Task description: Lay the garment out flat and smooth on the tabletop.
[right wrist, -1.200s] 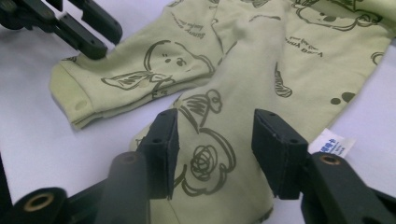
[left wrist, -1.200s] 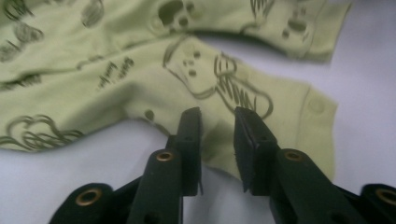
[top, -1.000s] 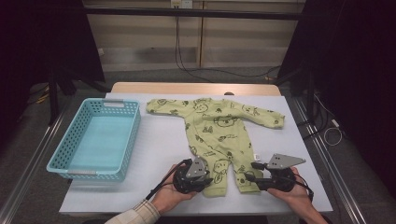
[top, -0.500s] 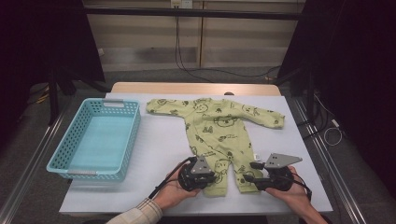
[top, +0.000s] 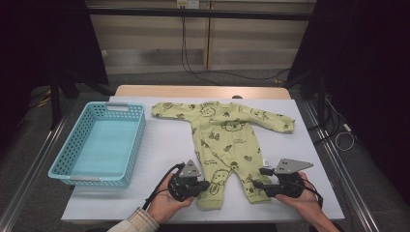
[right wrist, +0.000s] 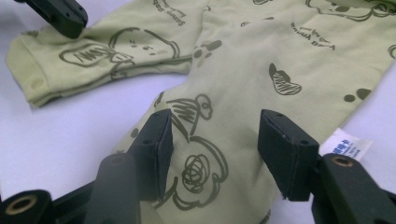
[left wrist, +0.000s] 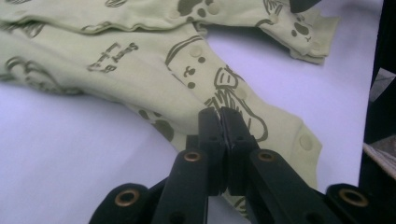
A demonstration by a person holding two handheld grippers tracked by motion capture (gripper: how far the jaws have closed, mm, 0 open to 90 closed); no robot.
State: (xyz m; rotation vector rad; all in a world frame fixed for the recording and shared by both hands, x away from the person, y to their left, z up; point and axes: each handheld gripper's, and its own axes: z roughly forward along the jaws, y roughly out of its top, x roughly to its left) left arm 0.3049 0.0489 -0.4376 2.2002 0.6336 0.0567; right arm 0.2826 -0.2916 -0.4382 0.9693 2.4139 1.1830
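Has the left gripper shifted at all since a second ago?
Yes. The left gripper has slid slightly right, onto the leg of the green romper and farther from the blue basket, and its jaws have just been closing on the fabric.

– Where does the light-green printed cotton baby romper (top: 223,145) sit for you?
– Spread flat on the white table (top: 164,145), legs towards you, sleeves out to both sides.
– And the turquoise perforated plastic basket (top: 99,143)?
– To your left of the romper, apart from it, on the same table.
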